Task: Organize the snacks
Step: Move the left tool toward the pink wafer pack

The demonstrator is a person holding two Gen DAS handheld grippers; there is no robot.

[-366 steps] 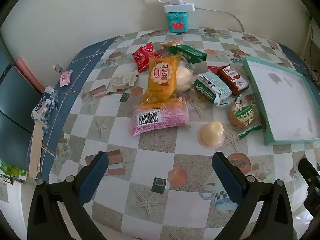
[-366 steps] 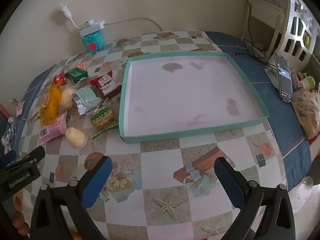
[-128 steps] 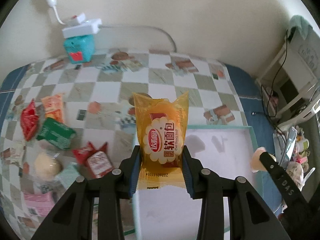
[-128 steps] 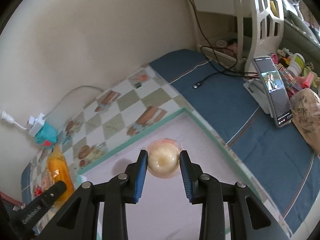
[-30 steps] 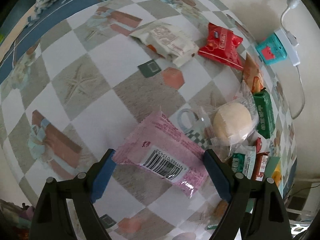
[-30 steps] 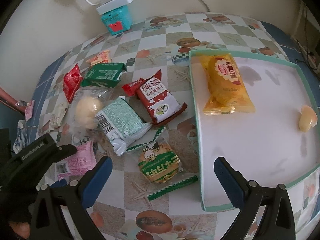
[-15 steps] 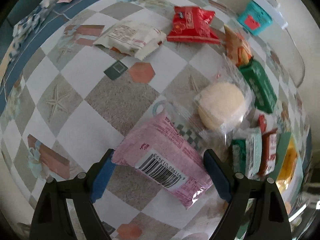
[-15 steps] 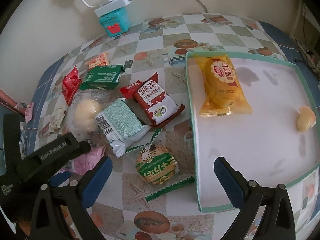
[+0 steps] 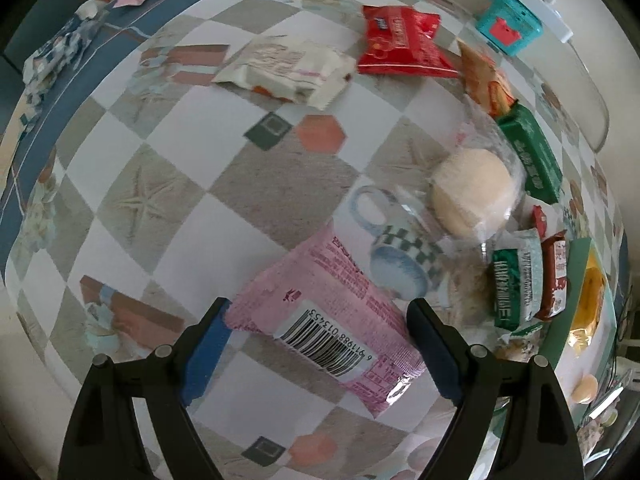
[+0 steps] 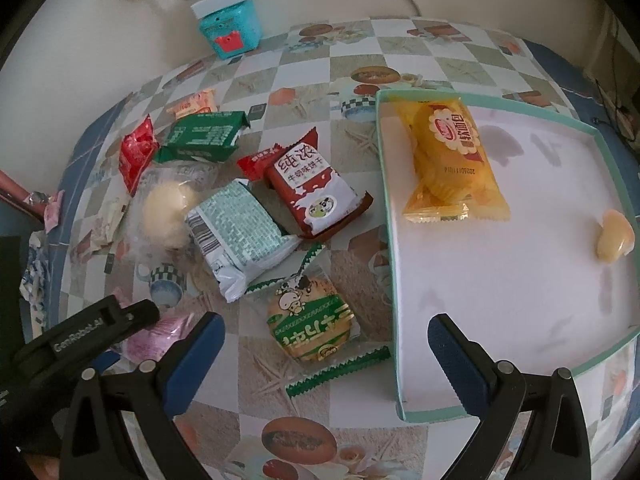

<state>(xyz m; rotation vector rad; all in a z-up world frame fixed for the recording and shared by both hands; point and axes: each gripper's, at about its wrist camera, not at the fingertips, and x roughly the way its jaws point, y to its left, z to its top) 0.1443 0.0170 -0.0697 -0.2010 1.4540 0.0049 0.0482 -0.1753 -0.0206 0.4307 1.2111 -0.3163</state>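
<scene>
Care matters as we close on the pink packet (image 9: pixel 320 316): our left gripper (image 9: pixel 316 344) points straight down with its jaws wide apart, straddling the packet on the tablecloth (image 9: pixel 160 168) but not yet squeezing it, so we should pinch across the middle. Our right gripper (image 10: pixel 326 354) hangs open and empty over the round biscuit pack (image 10: pixel 312 322). Our tray (image 10: pixel 520 288) holds the yellow bread packet (image 10: pixel 448 160) and a small pale jelly cup (image 10: pixel 614 234), well apart.

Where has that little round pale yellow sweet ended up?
In the right wrist view the pale yellow sweet lies inside the green-rimmed tray, against its right-hand wall, right of the yellow bread packet.
</scene>
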